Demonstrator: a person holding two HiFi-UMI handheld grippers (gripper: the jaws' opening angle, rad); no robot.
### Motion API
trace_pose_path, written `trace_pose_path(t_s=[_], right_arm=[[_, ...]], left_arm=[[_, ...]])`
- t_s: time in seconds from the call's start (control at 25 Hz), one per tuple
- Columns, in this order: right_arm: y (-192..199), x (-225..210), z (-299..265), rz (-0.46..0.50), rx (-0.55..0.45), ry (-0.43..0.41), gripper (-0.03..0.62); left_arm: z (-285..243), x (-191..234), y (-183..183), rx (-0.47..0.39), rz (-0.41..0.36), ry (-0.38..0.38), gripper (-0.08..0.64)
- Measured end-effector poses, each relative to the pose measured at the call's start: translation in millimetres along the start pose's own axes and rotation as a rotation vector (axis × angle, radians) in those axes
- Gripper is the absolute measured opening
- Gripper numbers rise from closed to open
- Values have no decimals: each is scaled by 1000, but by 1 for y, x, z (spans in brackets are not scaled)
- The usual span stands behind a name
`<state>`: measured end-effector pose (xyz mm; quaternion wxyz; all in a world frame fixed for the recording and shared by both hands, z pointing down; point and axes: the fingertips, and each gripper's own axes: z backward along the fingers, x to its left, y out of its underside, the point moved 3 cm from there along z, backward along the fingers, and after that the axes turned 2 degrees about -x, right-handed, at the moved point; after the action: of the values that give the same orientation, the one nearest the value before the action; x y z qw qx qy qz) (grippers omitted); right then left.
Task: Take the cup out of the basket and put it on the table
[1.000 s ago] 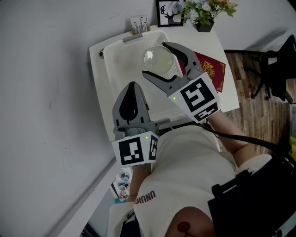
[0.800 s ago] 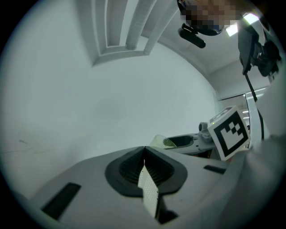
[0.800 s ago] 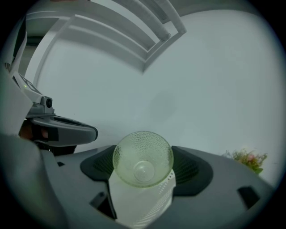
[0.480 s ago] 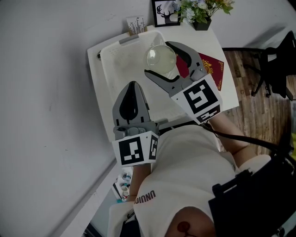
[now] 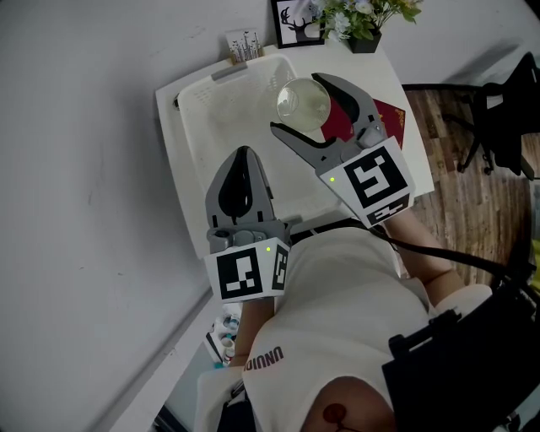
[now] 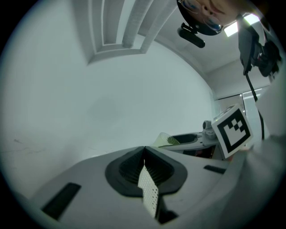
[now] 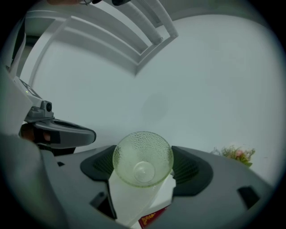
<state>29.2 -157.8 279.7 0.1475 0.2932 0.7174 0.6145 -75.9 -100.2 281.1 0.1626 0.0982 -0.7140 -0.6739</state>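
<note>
A clear, dimpled glass cup (image 5: 303,101) sits between the jaws of my right gripper (image 5: 299,105), which is shut on it. It hangs above the right side of the white basket (image 5: 181,118), near the rim. In the right gripper view the cup (image 7: 143,157) faces me mouth-first between the dark pads (image 7: 190,169). My left gripper (image 5: 242,157) is shut and empty, held close to the person's body over the basket's near end. Its jaws (image 6: 144,151) point at a bare wall, with the cup (image 6: 167,139) off to the right.
The white table (image 5: 407,164) carries a red booklet (image 5: 391,120) right of the basket. A flower pot (image 5: 364,40), a framed picture (image 5: 292,20) and a small card stand (image 5: 242,44) stand at the far edge. A dark chair (image 5: 506,110) is on the wooden floor.
My right gripper has carried the cup slightly to the right, toward the basket's right rim. The left gripper has stayed where it was.
</note>
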Motion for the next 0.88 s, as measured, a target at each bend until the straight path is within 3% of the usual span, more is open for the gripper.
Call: trace_pose_path(t_s=[0.88], right_arm=[[4, -33, 30, -67, -22, 96, 402]], left_arm=[[-8, -19, -1, 11, -8, 33, 15]])
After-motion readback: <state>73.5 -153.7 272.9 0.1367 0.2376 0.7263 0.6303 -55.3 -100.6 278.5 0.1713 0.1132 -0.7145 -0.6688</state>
